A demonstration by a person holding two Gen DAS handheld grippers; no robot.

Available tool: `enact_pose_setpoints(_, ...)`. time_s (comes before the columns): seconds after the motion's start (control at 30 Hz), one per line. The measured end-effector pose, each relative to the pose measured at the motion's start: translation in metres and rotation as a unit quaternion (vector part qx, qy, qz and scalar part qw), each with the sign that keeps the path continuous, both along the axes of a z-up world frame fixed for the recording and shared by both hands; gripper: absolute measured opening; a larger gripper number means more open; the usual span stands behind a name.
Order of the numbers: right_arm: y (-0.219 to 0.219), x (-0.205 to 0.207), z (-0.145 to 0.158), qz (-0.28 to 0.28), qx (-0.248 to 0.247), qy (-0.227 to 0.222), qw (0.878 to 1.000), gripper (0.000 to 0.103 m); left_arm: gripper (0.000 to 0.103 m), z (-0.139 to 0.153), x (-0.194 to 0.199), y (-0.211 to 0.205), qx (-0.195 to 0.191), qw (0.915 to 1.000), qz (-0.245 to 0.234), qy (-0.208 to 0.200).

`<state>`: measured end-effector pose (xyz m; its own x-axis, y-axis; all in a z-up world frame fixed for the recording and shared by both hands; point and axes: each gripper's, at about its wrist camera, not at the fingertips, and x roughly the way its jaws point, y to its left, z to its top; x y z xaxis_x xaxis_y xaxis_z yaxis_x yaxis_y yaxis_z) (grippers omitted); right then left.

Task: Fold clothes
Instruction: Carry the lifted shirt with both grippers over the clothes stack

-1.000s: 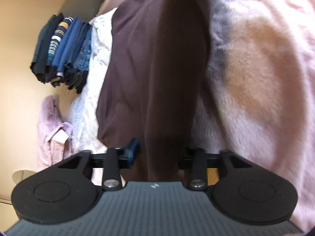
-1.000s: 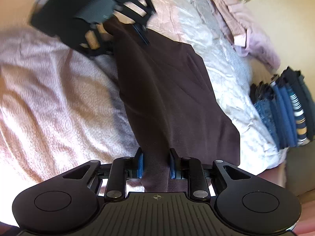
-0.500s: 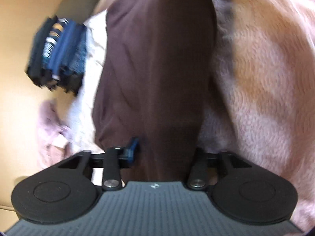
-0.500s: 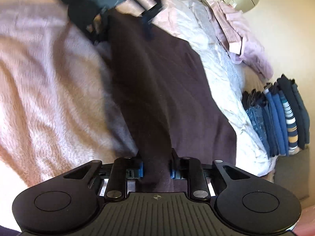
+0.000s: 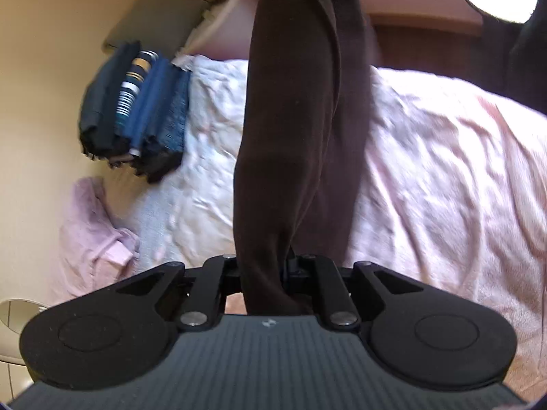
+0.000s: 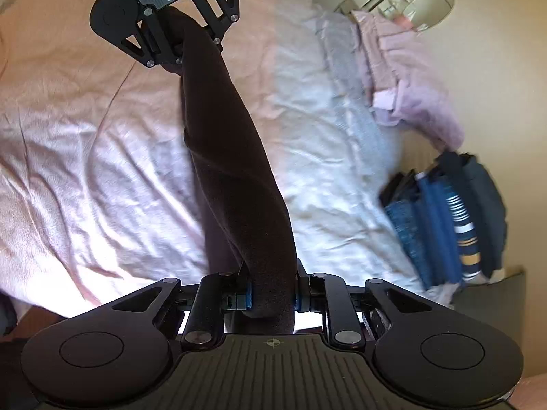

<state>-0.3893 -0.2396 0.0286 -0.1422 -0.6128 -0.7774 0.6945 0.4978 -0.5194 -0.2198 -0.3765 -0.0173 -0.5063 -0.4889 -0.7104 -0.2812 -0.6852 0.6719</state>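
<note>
A dark brown garment (image 5: 301,119) hangs in the air above the bed, bunched into a narrow band stretched between my two grippers. My left gripper (image 5: 263,266) pinches one end, and its jaws are closing further on the cloth. In the right wrist view the same garment (image 6: 232,177) runs from my right gripper (image 6: 271,294), whose blue pads press on it, up to the left gripper (image 6: 177,44) at the top. The fingertips of both grippers are hidden by the cloth.
The bed carries a pink fleece blanket (image 5: 444,171) and a white crumpled sheet (image 5: 205,171). A stack of folded blue and dark clothes (image 5: 136,109) (image 6: 451,218) stands at the sheet's edge. A loose pink garment (image 5: 92,225) (image 6: 410,78) lies nearby.
Both grippers have risen well above the bed. The brown garment, which lay spread on the blanket, now hangs clear of it as a narrow band between them.
</note>
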Motion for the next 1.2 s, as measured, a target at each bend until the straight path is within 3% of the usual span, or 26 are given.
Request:
enact_pose_setpoints(0.27,-0.024,-0.089,0.079,0.027,-0.049,-0.008,0.998,0.019,0.011,0.082,-0.090,-0.026,-0.021,0.9991,0.028,0.025)
enact_pose_setpoints(0.5,-0.069,-0.226,0.126,0.068,-0.069,-0.013,0.995,0.019,0.012,0.135,-0.223,-0.057,-0.011,0.9981,0.053,0.030)
enact_pose_setpoints(0.7,-0.127,-0.340,0.190,0.072,-0.111,0.015,0.991,0.019,0.012,0.205,-0.339,-0.124,-0.011,0.9940,0.070,0.083)
enact_pose_setpoints(0.87,-0.207,-0.411,0.248,0.068,-0.183,0.044,0.980,0.019,0.012,0.277,-0.417,-0.216,-0.064,0.9803,0.099,0.159)
enact_pose_setpoints(1.0,-0.289,-0.453,0.284,0.070,-0.258,0.083,0.960,0.019,0.012,0.320,-0.467,-0.288,-0.150,0.9576,0.118,0.216)
enact_pose_setpoints(1.07,-0.321,-0.466,0.294,0.073,-0.304,0.106,0.944,0.019,0.011,0.321,-0.484,-0.312,-0.186,0.9464,0.123,0.234)
enact_pose_setpoints(1.1,-0.332,-0.471,0.291,0.074,-0.319,0.111,0.938,0.019,0.011,0.311,-0.491,-0.321,-0.196,0.9446,0.123,0.232)
enact_pose_setpoints(1.2,-0.362,-0.487,0.250,0.084,-0.325,0.117,0.935,0.020,0.012,0.241,-0.510,-0.343,-0.206,0.9513,0.118,0.197)
